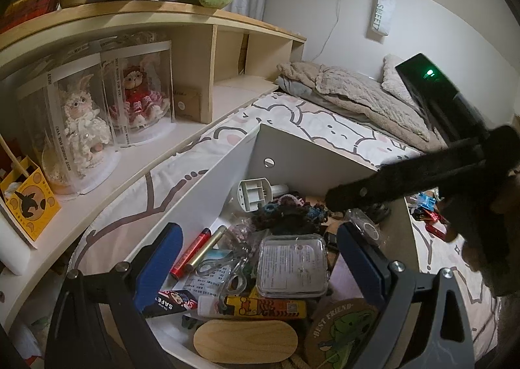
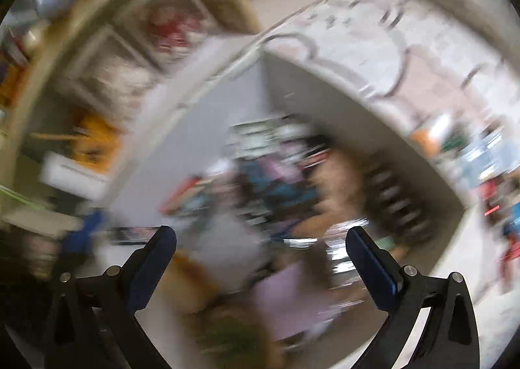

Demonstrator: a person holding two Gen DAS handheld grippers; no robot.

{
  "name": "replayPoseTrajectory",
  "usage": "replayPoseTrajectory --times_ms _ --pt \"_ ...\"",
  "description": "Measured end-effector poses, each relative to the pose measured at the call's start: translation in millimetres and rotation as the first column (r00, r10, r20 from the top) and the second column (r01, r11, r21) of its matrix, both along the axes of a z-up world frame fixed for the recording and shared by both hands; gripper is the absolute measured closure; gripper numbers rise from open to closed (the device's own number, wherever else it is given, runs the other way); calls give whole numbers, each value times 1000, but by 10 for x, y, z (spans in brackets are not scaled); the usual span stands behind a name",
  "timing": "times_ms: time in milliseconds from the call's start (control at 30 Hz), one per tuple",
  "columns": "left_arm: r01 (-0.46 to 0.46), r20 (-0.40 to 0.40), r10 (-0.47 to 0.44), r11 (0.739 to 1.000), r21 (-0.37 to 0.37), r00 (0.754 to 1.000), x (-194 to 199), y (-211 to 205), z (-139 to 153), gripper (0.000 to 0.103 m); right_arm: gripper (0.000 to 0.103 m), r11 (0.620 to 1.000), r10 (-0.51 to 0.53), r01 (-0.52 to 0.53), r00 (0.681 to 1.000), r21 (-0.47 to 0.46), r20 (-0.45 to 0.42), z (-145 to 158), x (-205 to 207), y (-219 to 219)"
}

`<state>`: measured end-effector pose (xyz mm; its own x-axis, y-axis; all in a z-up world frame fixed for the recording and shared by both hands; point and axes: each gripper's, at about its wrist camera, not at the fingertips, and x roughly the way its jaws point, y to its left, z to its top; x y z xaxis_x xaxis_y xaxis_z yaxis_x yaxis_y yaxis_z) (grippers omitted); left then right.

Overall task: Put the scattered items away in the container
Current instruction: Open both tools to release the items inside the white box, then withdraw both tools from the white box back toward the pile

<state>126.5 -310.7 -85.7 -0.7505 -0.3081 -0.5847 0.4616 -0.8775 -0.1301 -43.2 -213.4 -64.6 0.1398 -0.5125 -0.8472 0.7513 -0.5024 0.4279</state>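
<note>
A white open box [image 1: 208, 193] lies on the bed, full of small items: a clear plastic case [image 1: 292, 265], a red tube [image 1: 191, 253], a gold tube [image 1: 208, 248], dark hair ties [image 1: 286, 216], a wooden oval [image 1: 245, 341] and a round "Best Friend" coaster [image 1: 341, 333]. My left gripper [image 1: 256, 258] is open and empty above the box's near end. My right gripper [image 2: 260, 255] is open and empty; it also shows from the side over the box's right wall in the left wrist view [image 1: 406, 184]. The right wrist view is heavily blurred but shows the box [image 2: 373, 128].
Loose red and blue items [image 1: 429, 209] lie on the patterned bedsheet right of the box. A shelf [image 1: 182, 128] with boxed dolls [image 1: 84, 128] runs along the left. Folded blankets [image 1: 351, 93] sit at the bed's far end.
</note>
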Motion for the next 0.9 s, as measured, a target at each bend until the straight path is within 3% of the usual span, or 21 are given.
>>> replayPoseTrajectory --times_ms 133,400,633,700,800,900 --pt "4 -19 -4 1000 -11 1000 75 20 85 7 0 1000 11 -13 996 25 91 -198 85 -10" --pt "13 3 -13 999 -35 1000 86 115 98 7 0 995 -47 39 995 89 84 -371 7 77" --pt "5 3 -5 999 -40 1000 100 169 148 6 0 997 -77 76 994 7 80 -175 32 231" --pt "-1 10 1 999 -41 1000 99 184 169 0 0 995 -92 95 993 -42 72 -76 58 314" --pt "-9 11 10 999 -45 1000 112 199 202 0 0 986 -87 89 996 -142 23 81 146 474" --pt "-15 10 16 999 -41 1000 125 215 218 0 0 980 -98 86 993 -177 -61 184 253 608"
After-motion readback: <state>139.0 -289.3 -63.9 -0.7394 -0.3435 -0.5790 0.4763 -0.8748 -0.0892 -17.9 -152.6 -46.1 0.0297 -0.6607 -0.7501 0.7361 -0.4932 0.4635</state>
